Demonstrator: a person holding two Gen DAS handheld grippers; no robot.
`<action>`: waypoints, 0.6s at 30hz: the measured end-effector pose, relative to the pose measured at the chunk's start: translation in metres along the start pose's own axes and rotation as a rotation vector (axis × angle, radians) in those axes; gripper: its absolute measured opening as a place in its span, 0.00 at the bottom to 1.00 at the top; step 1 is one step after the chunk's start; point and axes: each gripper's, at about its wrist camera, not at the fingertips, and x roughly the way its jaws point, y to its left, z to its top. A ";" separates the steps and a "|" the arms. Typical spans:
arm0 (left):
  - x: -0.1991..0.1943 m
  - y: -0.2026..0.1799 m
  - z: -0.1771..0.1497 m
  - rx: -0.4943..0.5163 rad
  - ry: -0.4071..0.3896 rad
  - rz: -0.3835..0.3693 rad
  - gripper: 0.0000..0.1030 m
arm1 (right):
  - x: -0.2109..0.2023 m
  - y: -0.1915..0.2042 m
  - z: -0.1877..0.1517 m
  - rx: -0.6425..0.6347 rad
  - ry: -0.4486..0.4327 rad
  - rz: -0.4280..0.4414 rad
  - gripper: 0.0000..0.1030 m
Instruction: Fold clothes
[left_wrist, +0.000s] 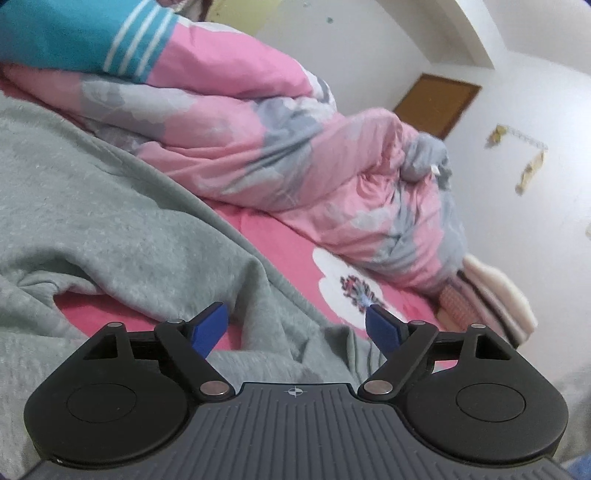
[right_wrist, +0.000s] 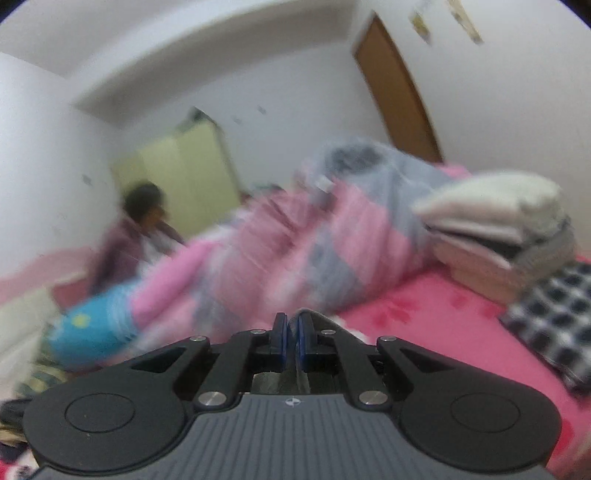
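Pink floral bedsheet (left_wrist: 288, 254), white walls (left_wrist: 369, 44)

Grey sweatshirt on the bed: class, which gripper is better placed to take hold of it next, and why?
Probably the left gripper: its jaws stand open right over the grey sweatshirt. The right gripper is shut on a thin strip of grey fabric.

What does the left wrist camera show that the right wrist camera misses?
Only the left view shows the soft grey fleece garment spread out, with the left gripper open above it. Only the right view shows a seated person, a stack of folded cream cloths, a black-and-white checked cloth and the right gripper, shut. Both show the pink-and-grey quilt and pink bedsheet.
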 end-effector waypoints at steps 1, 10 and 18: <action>0.002 -0.001 -0.002 0.007 0.013 0.005 0.84 | 0.017 -0.012 -0.006 0.009 0.067 -0.030 0.08; 0.015 -0.004 -0.007 0.031 0.075 0.038 0.87 | 0.050 -0.096 -0.049 0.191 0.357 -0.426 0.52; 0.018 -0.009 -0.010 0.062 0.078 0.057 0.90 | 0.057 -0.067 0.006 0.065 0.138 -0.390 0.59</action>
